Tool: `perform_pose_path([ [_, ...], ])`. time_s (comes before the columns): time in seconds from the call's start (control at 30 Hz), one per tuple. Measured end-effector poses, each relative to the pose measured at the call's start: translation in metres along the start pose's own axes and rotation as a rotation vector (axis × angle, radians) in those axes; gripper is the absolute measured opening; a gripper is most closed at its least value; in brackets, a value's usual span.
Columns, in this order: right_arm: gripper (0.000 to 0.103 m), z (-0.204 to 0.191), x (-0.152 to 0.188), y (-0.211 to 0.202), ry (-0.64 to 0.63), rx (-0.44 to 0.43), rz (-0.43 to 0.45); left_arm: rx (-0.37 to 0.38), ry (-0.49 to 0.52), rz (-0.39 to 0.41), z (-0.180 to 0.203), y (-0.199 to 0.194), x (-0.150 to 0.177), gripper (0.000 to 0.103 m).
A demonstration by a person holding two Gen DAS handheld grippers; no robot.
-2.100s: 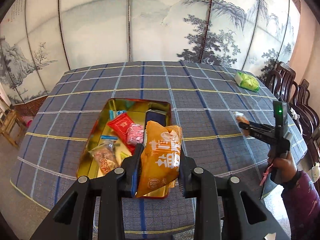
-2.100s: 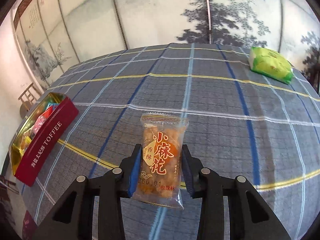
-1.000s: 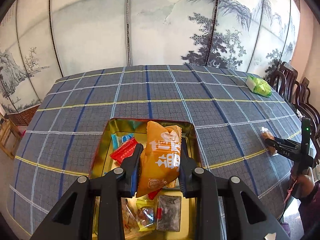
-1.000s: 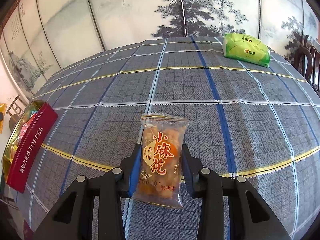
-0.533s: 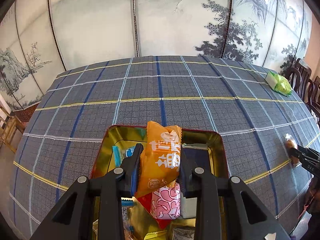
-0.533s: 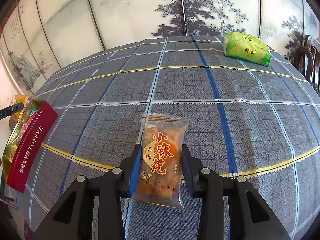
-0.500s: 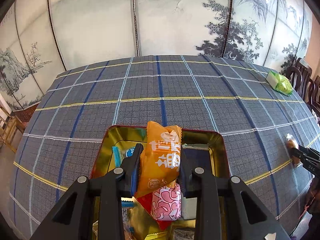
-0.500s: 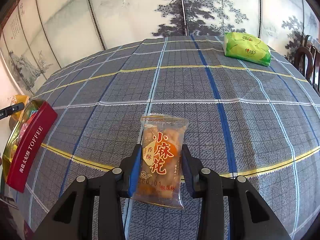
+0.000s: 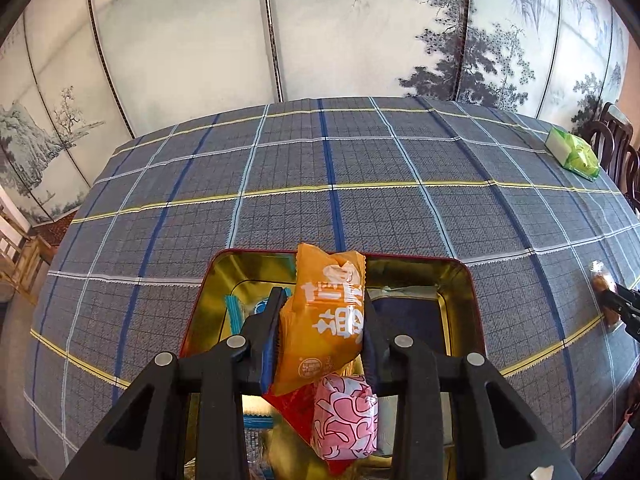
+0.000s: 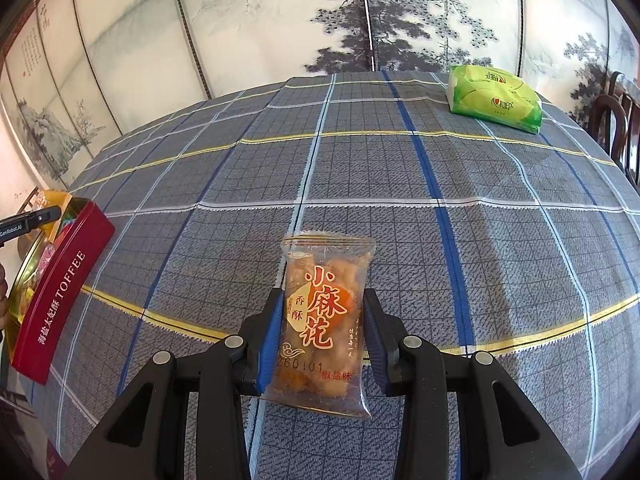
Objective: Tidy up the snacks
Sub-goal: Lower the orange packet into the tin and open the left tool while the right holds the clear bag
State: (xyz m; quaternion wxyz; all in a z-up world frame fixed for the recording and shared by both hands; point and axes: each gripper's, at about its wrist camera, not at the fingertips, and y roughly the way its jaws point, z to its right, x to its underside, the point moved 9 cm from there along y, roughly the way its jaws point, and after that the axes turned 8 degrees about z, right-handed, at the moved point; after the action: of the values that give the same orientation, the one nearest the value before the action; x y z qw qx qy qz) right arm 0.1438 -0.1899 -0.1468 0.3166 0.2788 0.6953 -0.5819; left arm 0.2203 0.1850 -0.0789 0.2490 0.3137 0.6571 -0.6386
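- While hovering directly above the tin (image 9: 460, 276), left tool (image 9: 320, 330) starting to part around the orange packet (image 9: 326, 316), pads apparently still touching its sides, though hard to be sure from this angle.
- Packet upright between the jaws, long axis running near to far, lower end hanging just over the pink sweet (image 9: 346, 416) and red wrapper inside the tin.
- So no sideways travel called for: straight down from the left tool lies the open tin, gold floor bare at its far end.
- Right tool (image 10: 320, 332) clamped on the clear twist-snack packet (image 10: 326, 320), held above the table (image 10: 440, 184), long axis also near to far.
- From the right tool, tin (image 10: 60, 284) far off to the left, well apart; left tool plainly the nearer one.
- Green pack (image 10: 494, 98) at the far right of the table, untouched.
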Motion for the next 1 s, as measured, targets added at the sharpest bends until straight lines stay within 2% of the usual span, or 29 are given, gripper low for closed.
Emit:
perform_pose_path([
  [0.6, 0.040, 0.000, 0.000, 0.000, -0.002, 0.001, 0.000, -0.032, 0.031, 0.011, 0.001, -0.001, 0.003, 0.039],
  [0.67, 0.040, 0.000, 0.000, 0.000, -0.002, 0.001, 0.000, -0.041, 0.032, 0.019, 0.000, -0.004, 0.002, 0.043],
  [0.73, 0.040, 0.000, 0.000, 0.000, -0.002, 0.001, 0.000, -0.065, 0.041, 0.038, -0.002, -0.009, 0.000, 0.056],
  [0.8, 0.040, 0.000, 0.000, 0.000, -0.004, 0.002, 0.000, -0.091, 0.050, 0.060, -0.002, -0.017, -0.002, 0.063],
  [1.0, 0.040, -0.001, 0.000, 0.001, -0.007, 0.000, -0.001, -0.128, 0.059, 0.126, 0.002, -0.056, -0.005, 0.071],
])
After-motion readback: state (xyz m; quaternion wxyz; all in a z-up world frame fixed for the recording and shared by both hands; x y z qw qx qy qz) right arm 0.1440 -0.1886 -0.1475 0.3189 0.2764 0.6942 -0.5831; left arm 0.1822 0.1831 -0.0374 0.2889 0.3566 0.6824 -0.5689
